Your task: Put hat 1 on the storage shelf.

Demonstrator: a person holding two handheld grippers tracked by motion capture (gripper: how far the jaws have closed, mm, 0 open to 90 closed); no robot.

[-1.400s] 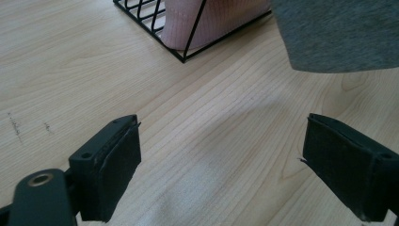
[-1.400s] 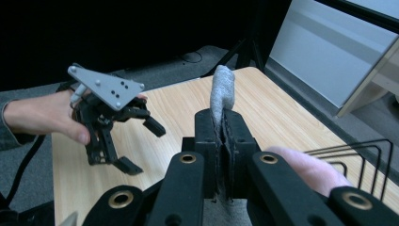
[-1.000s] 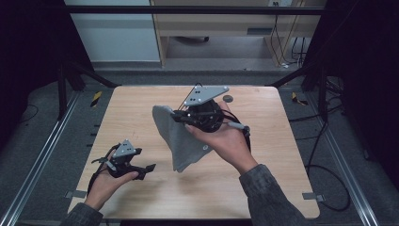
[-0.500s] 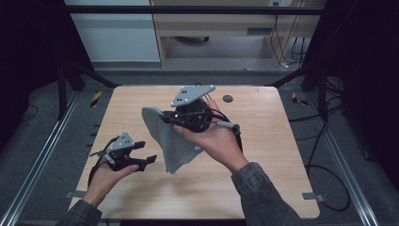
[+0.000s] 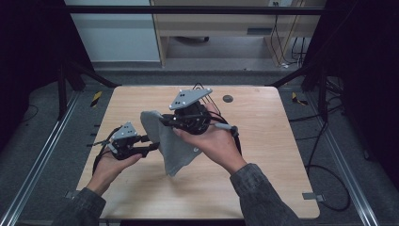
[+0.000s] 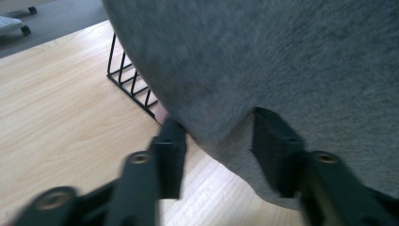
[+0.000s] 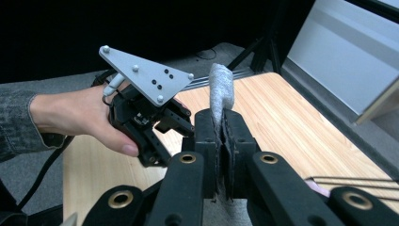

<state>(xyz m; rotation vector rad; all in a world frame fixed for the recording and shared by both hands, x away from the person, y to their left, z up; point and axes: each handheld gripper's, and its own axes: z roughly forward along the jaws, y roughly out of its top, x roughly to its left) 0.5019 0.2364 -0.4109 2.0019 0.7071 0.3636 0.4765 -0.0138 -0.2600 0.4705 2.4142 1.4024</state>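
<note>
High view, cloth: grey cloth [image 5: 165, 141] hangs above the table [image 5: 263, 179], pinched at its upper edge by the right gripper [image 5: 165, 120], free of the wood as far as I can tell
High view, why held so: raised grip lets the cloth drape open, likely so the other tool can find a second edge
High view, left gripper: left gripper [image 5: 153, 148] sits low at the cloth's left side, tips pointed at the hanging edge; jaws look parted
High view, axis: cloth's long axis runs from the pinch down and toward the person, lower corner pointing at the near edge of the table

Left gripper view, jaws: jaws set wide, the cloth [image 6: 282, 70] bulging down between them, not clamped
Left gripper view, why: placed to bracket a fold of the lower edge before closing, by my reading
Left gripper view, backdrop: black wire rack [image 6: 129, 87] stands on the table behind the cloth

Right gripper view, jaws: jaws closed narrow on a fold of cloth [image 7: 221, 89], which sticks up past the tips as a short upright tuft
Right gripper view, other tool: left gripper [image 7: 181, 127] just beside the pinch, in the left hand [image 7: 75, 115]
Right gripper view, axis: tuft points along the jaws, away from the camera; rest of the cloth falls below, hidden
</note>
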